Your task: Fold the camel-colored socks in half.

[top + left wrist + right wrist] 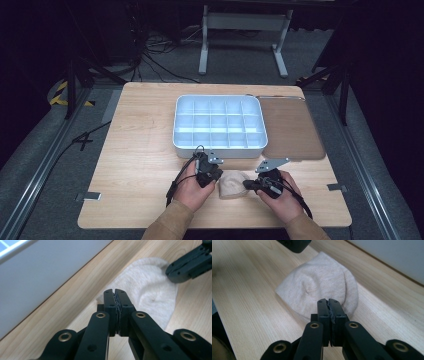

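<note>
A beige folded sock lies on the wooden table near its front edge, between my two grippers. My left gripper is at the sock's left side, jaws pressed together, tips at the edge of the sock. My right gripper is at the sock's right side, also shut, its tips over the near edge of the sock. No fabric shows between either pair of pads, and I cannot tell whether any is pinched. The right gripper's jaws appear at the top right of the left gripper view.
A white tray with several empty compartments stands just behind the grippers; its wall is close to the left gripper. A brown mat lies to the tray's right. Bare tabletop stretches to the left.
</note>
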The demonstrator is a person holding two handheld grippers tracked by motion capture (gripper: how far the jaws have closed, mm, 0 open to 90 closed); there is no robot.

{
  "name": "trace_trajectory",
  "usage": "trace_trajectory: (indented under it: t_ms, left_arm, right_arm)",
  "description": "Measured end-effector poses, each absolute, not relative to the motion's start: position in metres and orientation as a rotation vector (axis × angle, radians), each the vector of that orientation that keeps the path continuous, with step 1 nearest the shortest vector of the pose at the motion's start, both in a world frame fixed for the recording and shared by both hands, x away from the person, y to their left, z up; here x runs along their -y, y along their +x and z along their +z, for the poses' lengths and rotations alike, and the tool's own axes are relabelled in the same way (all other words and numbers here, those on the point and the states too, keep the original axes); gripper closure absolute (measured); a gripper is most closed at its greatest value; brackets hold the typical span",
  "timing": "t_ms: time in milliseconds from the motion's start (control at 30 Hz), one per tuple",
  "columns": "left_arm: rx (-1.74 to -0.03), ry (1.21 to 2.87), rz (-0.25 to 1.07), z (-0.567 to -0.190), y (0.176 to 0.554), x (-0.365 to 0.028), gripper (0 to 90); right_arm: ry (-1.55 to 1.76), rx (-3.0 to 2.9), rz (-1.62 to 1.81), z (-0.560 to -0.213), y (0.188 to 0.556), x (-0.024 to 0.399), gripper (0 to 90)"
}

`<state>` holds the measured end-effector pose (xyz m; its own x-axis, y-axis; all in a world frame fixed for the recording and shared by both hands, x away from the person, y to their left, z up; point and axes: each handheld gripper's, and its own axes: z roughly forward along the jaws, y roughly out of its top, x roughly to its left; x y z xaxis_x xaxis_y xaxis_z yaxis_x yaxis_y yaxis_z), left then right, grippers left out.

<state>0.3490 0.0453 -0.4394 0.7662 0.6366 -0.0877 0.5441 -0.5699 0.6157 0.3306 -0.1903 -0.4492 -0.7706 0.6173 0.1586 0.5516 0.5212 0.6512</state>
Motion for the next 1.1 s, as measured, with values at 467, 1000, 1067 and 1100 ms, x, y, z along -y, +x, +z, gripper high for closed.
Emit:
trace_trajectory:
  t_ms: [467, 1000, 1067, 1100]
  left_arm:
    - [-0.932, 2.387, 0.114, -0.452, 0.351, -0.053, 89.2]
    - [-0.971, 2.396, 0.104, -0.451, 0.351, -0.063, 87.5]
    - [-0.97, 2.408, 0.094, -0.454, 0.351, -0.061, 87.3]
    - [-0.968, 2.411, 0.094, -0.454, 0.351, -0.06, 87.0]
  right_arm:
    - [1.046, -2.632, 1.111, -0.443, 0.336, 0.181, 88.2]
    - [0.975, -2.622, 1.041, -0.457, 0.343, 0.158, 89.0]
    - [1.006, -2.625, 1.064, -0.462, 0.345, 0.163, 89.2]
    - [1.026, -2.63, 1.067, -0.462, 0.345, 0.166, 89.2]
